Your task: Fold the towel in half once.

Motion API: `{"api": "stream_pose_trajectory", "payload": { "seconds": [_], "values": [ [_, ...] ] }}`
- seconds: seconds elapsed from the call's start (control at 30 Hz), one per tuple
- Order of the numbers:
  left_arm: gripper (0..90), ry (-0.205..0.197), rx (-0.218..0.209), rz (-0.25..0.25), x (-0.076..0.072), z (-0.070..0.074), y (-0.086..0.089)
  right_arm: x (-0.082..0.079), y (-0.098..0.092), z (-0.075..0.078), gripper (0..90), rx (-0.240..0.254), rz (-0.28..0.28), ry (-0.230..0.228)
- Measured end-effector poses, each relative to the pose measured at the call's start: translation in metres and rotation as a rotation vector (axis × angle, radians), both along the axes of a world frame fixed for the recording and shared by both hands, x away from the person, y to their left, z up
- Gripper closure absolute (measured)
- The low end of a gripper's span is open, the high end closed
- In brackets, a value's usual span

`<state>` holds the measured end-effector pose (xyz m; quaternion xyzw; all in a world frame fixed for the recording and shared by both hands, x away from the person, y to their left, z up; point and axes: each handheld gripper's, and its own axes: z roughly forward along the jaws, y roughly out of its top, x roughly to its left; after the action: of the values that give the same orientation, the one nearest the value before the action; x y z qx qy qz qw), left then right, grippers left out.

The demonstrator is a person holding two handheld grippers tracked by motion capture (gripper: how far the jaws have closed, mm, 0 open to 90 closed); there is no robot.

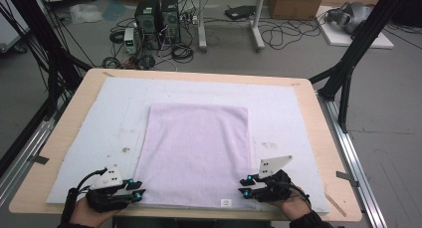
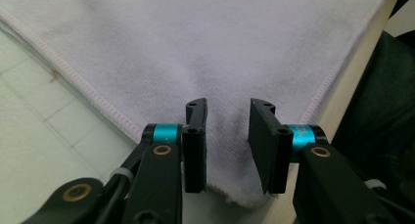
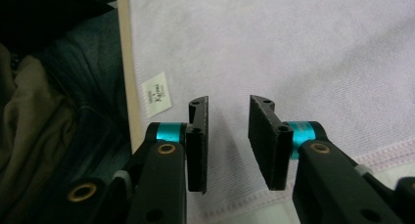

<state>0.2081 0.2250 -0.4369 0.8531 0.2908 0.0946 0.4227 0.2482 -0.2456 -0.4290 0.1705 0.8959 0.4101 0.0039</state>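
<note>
1. Towel (image 1: 194,153), pale lilac, lies flat and spread out on the white mat (image 1: 89,138) that covers the wooden table (image 1: 69,113). All places below are given relative to the towel.
2. Left gripper (image 1: 141,189) sits at the towel's near left corner, held in the person's left hand (image 1: 87,213). In the left gripper view, the left gripper (image 2: 227,131) has its jaws apart, with a clear gap between the pads. The near left corner of the towel (image 2: 210,53) lies under and between the jaws, slightly bunched at its tip. The pads do not press on the cloth.
3. Right gripper (image 1: 243,185) sits at the towel's near right corner, held in the person's right hand (image 1: 291,208). In the right gripper view, the right gripper (image 3: 228,131) has its jaws apart. The towel (image 3: 293,53) lies flat below the gap and is not clamped.
4. Label (image 3: 156,95), small and white, is sewn at the towel's near edge, just beside the right gripper; it also appears in the high view (image 1: 226,202).
5. Stitched hem (image 3: 386,153) runs along the towel's right edge, beneath the right gripper's arm.
</note>
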Motion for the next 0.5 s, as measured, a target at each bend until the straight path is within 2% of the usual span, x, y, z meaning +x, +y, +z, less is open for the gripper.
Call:
{"api": "stream_pose_trajectory", "payload": {
  "seconds": [0.13,0.23,0.27,0.33,0.5],
  "values": [
    [63.8,-0.032,-0.023,0.032,0.006,0.003,0.002,0.012,-0.002,0.000,61.7,0.033,-0.043,0.011],
    [58.1,-0.051,-0.044,0.068,0.015,0.006,0.001,0.020,-0.005,0.001,53.7,0.057,-0.092,-0.004],
    [57.9,-0.060,-0.044,0.072,0.018,0.006,0.001,0.021,-0.006,0.001,51.7,0.056,-0.112,-0.020],
    [55.6,-0.066,-0.051,0.084,0.024,0.007,-0.001,0.027,-0.008,0.001,49.0,0.056,-0.130,-0.026],
    [52.8,-0.076,-0.047,0.101,0.040,0.008,-0.003,0.042,-0.011,0.002,43.4,0.055,-0.187,-0.022]
  ]
}}
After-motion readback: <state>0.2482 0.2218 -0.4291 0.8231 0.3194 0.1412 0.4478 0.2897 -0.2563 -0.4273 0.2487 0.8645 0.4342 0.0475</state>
